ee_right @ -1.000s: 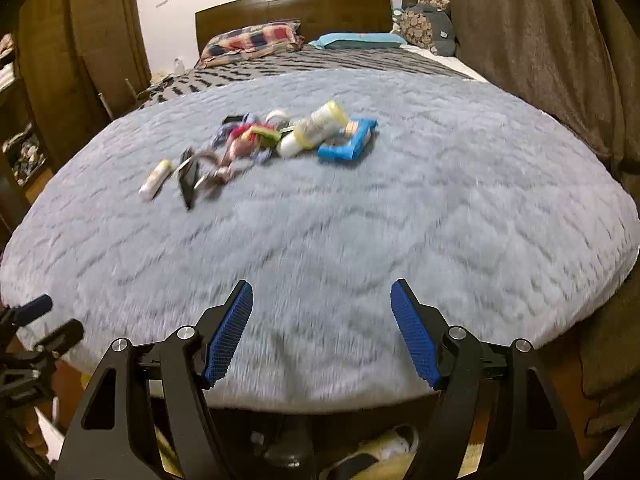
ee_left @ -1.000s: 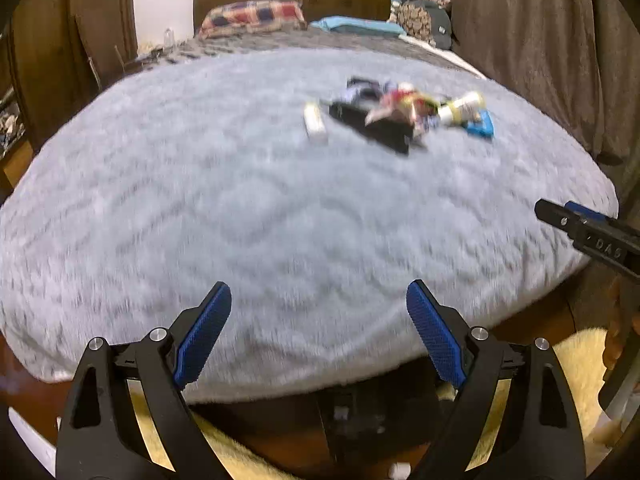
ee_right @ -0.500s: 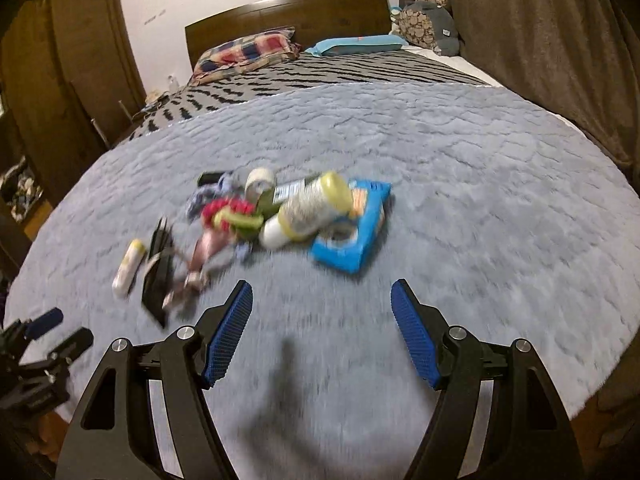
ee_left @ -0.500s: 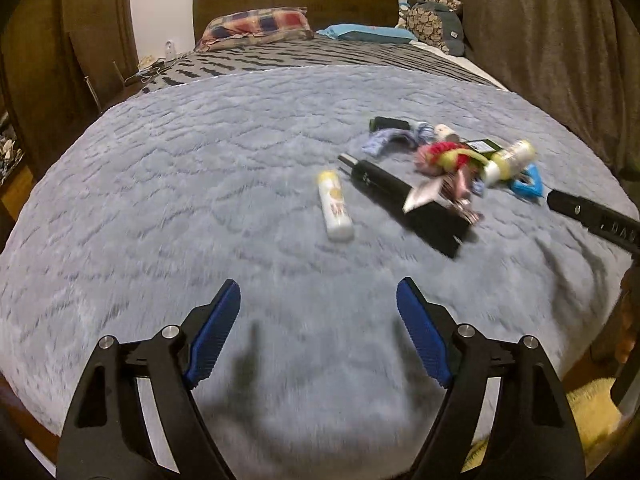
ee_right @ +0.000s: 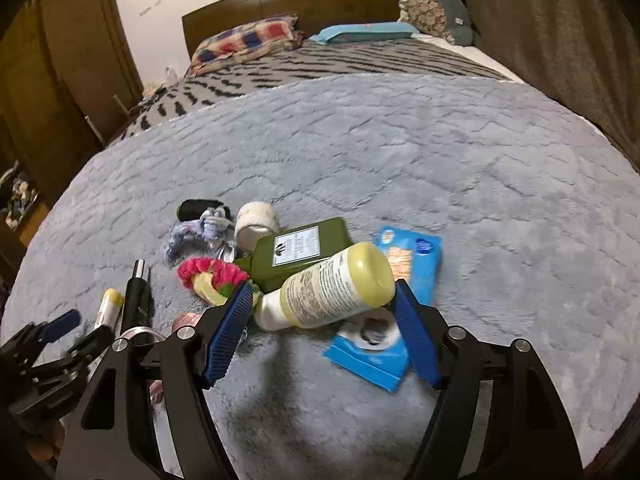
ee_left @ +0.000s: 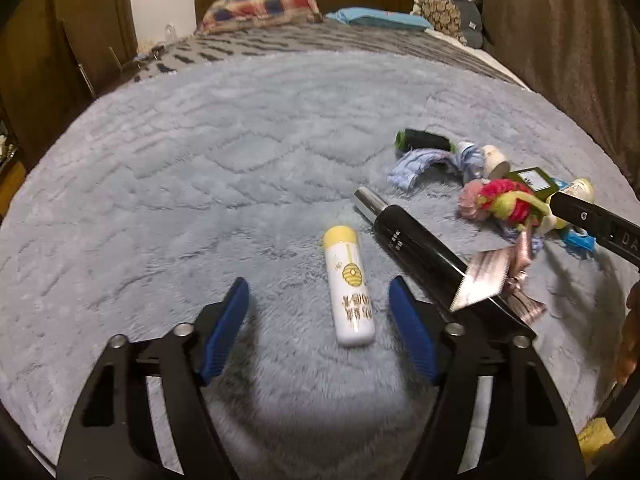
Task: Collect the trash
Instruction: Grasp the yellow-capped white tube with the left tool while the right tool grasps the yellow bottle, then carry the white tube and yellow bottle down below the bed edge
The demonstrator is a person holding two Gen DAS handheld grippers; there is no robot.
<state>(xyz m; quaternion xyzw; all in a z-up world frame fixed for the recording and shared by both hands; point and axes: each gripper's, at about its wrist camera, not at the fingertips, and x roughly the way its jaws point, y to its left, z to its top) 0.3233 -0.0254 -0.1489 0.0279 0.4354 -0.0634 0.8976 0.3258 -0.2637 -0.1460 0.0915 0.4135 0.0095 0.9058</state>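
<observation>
Trash heaped on the grey fleece blanket (ee_right: 460, 168) of the bed. Left tool (ee_left: 318, 318) released, jaws wide either side of the white honey tube (ee_left: 349, 286), not touching it. Black cylinder (ee_left: 424, 250) just right of that tube, foil wrapper (ee_left: 486, 278) across its near end. Right tool (ee_right: 322, 326) released too, jaws flanking the yellow-capped bottle (ee_right: 332, 286), which lies on the blue packet (ee_right: 400, 312) beside the green bottle (ee_right: 300, 252); contact with pads unclear

Only "DA" reads, on the right gripper (ee_left: 600, 224); bottle labels are illegible.
</observation>
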